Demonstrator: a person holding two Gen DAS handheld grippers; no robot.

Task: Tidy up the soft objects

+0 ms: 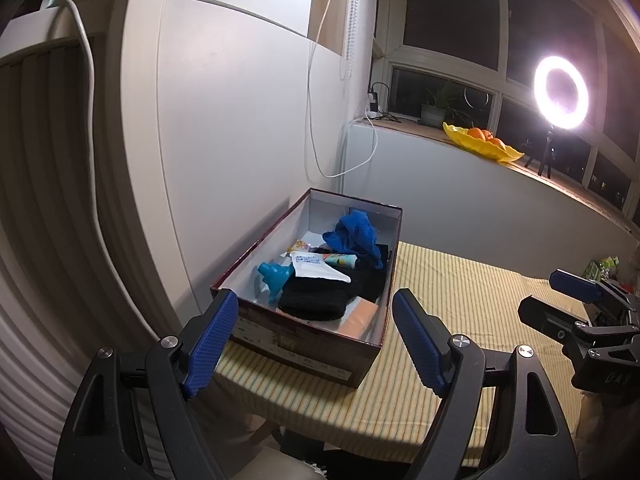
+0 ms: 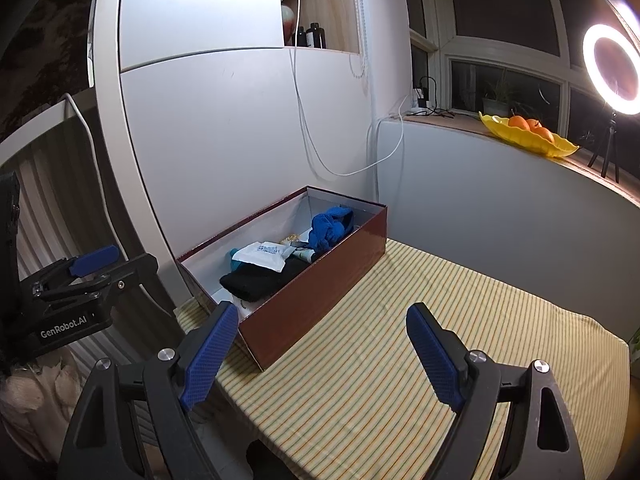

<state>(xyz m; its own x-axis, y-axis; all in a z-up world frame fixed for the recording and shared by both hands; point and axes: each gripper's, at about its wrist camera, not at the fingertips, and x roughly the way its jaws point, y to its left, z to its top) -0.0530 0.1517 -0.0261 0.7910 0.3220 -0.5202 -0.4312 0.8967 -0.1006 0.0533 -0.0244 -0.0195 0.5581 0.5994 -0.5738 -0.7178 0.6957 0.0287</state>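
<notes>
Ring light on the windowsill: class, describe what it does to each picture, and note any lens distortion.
Left wrist view: the ring light blows out into white glare with a halo against dark windows; the wall panel bows in a fisheye curve. Right wrist view: it flares at the frame's edge; corners darken; the striped tablecloth stays evenly lit.

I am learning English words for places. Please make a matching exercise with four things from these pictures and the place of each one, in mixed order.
Things:
1. blue cloth
2. oranges
3. box
4. ring light

Places:
A. on the striped tablecloth
B. in the yellow dish
C. on a tripod on the windowsill
D. inside the box, far end

Pairs: 1-D, 2-B, 3-A, 4-C
</notes>
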